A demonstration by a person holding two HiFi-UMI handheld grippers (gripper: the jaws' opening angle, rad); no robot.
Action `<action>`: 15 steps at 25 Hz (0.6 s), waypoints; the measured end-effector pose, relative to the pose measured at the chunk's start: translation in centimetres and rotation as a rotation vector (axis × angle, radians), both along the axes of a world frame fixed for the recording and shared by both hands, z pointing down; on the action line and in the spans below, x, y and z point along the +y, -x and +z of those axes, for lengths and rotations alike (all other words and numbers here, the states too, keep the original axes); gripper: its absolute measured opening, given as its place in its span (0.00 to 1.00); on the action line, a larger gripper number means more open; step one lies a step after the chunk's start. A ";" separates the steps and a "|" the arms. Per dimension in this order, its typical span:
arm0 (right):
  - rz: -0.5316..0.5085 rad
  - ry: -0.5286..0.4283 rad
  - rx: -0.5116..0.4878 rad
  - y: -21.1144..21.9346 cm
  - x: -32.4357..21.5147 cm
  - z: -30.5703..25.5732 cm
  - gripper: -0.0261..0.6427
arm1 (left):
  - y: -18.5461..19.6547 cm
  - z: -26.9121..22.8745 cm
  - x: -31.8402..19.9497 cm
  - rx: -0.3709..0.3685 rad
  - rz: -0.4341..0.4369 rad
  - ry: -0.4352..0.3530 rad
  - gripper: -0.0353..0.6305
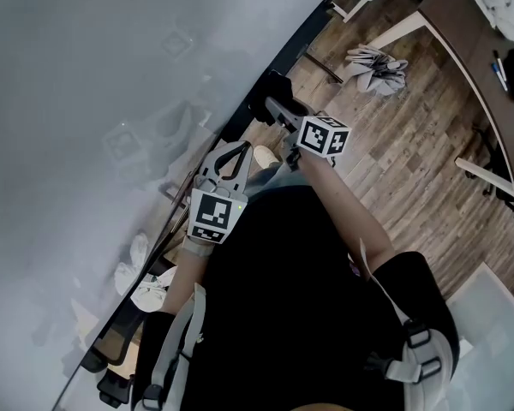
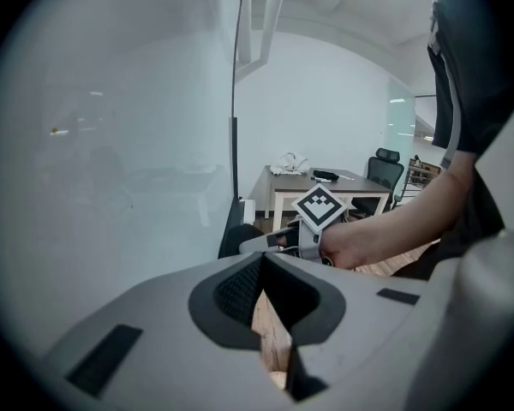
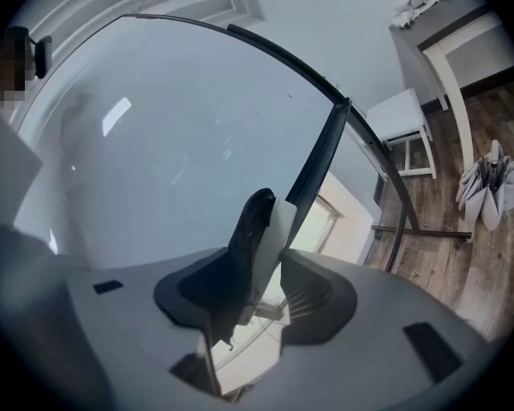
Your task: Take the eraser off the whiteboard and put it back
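Eraser (image 3: 259,229) is clamped between the jaws of the right gripper (image 3: 267,285). It is held upright, with the dark felt side turned toward the whiteboard (image 3: 154,144) and the white back turned away. It is seen close to the board's dark edge frame (image 3: 321,157); contact with the board cannot be confirmed. The left gripper (image 2: 270,319) is seen closed up with nothing between its jaws, held low beside the board. Risks as judged: only the lower part of the eraser appears to be clamped, so it could be twisted or slipped out if pressed against the board at an angle. As it is held so near the frame, it could be set on the edge rather than the flat face and dropped to the floor (image 1: 411,144). A fall would likely be caused by a release made before it is seated flat.
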State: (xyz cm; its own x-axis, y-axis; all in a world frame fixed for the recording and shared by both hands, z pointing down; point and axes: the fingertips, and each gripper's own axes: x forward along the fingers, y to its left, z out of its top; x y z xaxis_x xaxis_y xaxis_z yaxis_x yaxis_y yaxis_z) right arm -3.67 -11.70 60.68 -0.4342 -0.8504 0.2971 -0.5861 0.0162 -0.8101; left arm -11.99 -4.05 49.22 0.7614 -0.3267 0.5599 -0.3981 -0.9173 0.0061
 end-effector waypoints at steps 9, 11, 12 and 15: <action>-0.004 -0.048 0.052 -2.3 1.1 -1.7 0.26 | -1.9 -0.6 -0.6 0.028 0.010 -0.008 0.06; 0.000 -0.062 0.070 -2.7 1.3 -2.5 0.26 | -2.1 -0.9 -0.8 0.038 0.011 -0.011 0.07; 0.000 -0.069 0.086 -2.9 1.5 -2.9 0.26 | -2.3 -1.0 -0.9 0.044 0.010 -0.011 0.07; 0.003 -0.097 0.149 -4.1 1.9 -4.3 0.26 | -3.2 -1.4 -1.4 0.071 0.011 -0.007 0.07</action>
